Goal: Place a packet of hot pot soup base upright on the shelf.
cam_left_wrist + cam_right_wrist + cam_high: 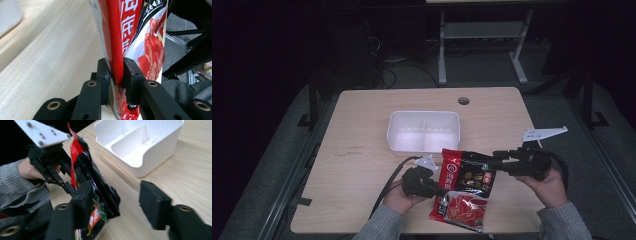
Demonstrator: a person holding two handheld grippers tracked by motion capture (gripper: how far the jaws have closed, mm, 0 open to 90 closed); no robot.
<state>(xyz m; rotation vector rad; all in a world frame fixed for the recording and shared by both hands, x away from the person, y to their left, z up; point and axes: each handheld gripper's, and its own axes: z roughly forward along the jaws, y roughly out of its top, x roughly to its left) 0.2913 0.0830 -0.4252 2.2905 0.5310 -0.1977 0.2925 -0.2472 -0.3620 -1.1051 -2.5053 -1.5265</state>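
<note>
Presently: soft, crinkly sauce pouch (464, 187) at desk's near edge, left gripper (116, 75) clamping its seam, right gripper (115, 202) released.

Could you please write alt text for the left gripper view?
The left hand-held gripper is clamped on the edge of a red and black food packet, which stands upright between its black jaws. A light wooden table lies behind at left.

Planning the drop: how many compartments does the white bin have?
2: the white bin is split by one divider into a left compartment and a right compartment, side by side.
</note>
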